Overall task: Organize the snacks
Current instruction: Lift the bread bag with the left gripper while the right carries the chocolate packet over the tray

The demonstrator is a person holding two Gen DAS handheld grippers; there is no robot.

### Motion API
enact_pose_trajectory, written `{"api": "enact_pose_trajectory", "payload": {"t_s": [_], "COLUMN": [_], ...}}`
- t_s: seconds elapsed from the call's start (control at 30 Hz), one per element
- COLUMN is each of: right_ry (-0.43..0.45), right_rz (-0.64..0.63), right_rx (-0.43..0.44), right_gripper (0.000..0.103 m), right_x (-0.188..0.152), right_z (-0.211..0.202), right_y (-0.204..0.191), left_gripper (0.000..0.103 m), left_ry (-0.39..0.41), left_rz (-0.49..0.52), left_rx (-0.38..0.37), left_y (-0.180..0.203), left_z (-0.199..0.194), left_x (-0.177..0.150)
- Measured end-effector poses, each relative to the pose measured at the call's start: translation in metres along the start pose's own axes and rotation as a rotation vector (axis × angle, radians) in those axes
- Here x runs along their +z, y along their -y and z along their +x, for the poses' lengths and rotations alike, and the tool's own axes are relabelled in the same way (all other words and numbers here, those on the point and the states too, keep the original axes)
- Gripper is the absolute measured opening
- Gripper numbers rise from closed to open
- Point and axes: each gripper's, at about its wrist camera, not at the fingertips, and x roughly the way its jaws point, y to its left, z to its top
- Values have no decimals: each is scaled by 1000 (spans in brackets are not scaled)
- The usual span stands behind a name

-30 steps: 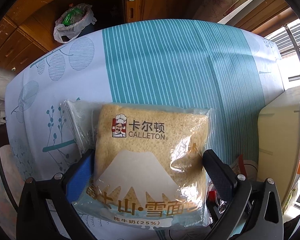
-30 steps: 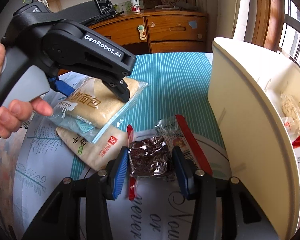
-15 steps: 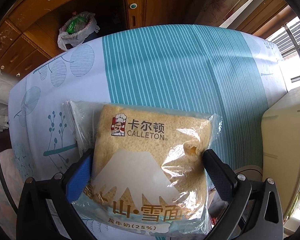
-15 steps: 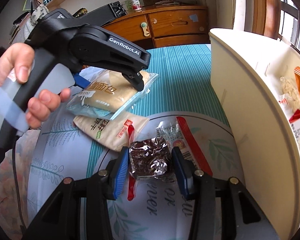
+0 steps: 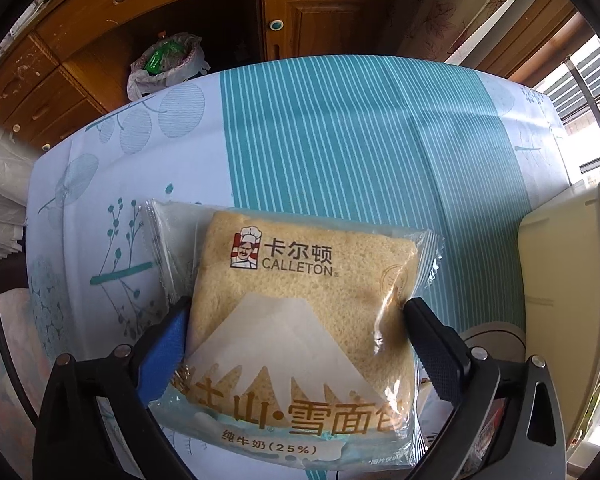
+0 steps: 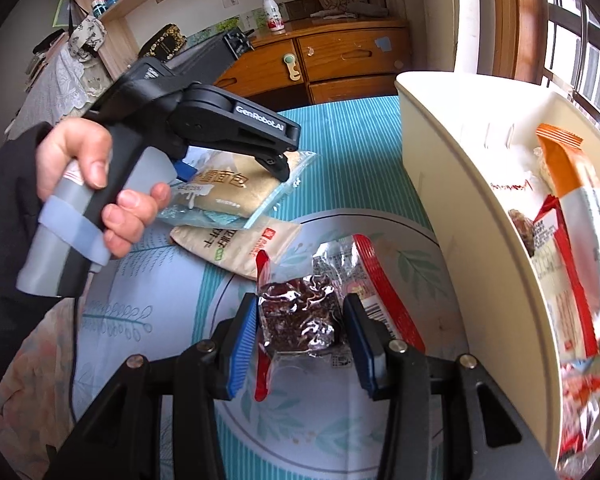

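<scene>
Right then, both hands were loaded. The left gripper (image 5: 296, 332) pinched a bagged slice of Calleton bread (image 5: 300, 320) across its width, pads pressing into the wrapper on either side, and carried it clear of the bed with its teal striped sheet (image 5: 340, 140). From the right wrist view that same bread pack (image 6: 228, 188) hung near the middle of the bed, above a second beige snack pack (image 6: 240, 244) that lay flat on the sheet, the person's hand (image 6: 96, 184) wrapped round the handle.

The right gripper (image 6: 300, 324) was clamped on a small foil-wrapped dark snack (image 6: 300, 316), its red-edged wrapper sticking out past the pads. It hovered over the round printed patch of the sheet, just beside the cream storage bin (image 6: 480, 240) at the bed's right edge, where several packets, an orange one (image 6: 568, 184) among them, already stood.

What could go wrong? The bread was soft and its film slippery, so a hard squeeze might crush the slice, and a loose one might let it slide out. The foil snack was held by little more than its middle; brushing the bin's tall wall on the way in could twist it free. With both loads heading for one bin, the two grippers could also crowd each other at the rim.
</scene>
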Motion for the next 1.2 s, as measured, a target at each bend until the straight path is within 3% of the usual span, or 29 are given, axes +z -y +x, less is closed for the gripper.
{"api": "enact_pose_trajectory", "payload": {"t_s": [0.3, 0.53, 0.9, 1.2], "right_ry": [20, 39, 79, 128], "right_rz": [-25, -39, -112, -193], "right_rx": [32, 48, 104, 129], "right_gripper": [44, 44, 44, 44], "right_x": [3, -5, -3, 3], "right_z": [-18, -37, -82, -136], "right_y": [-4, -2, 9, 36], "left_gripper": [97, 96, 95, 95], "left_ry": [-39, -53, 63, 142], "left_rz": [38, 11, -22, -52], "left_rx": [27, 13, 7, -65], "left_y": [21, 32, 65, 103], "left_z": [-18, -46, -129, -166], "left_x": [-32, -59, -86, -83]}}
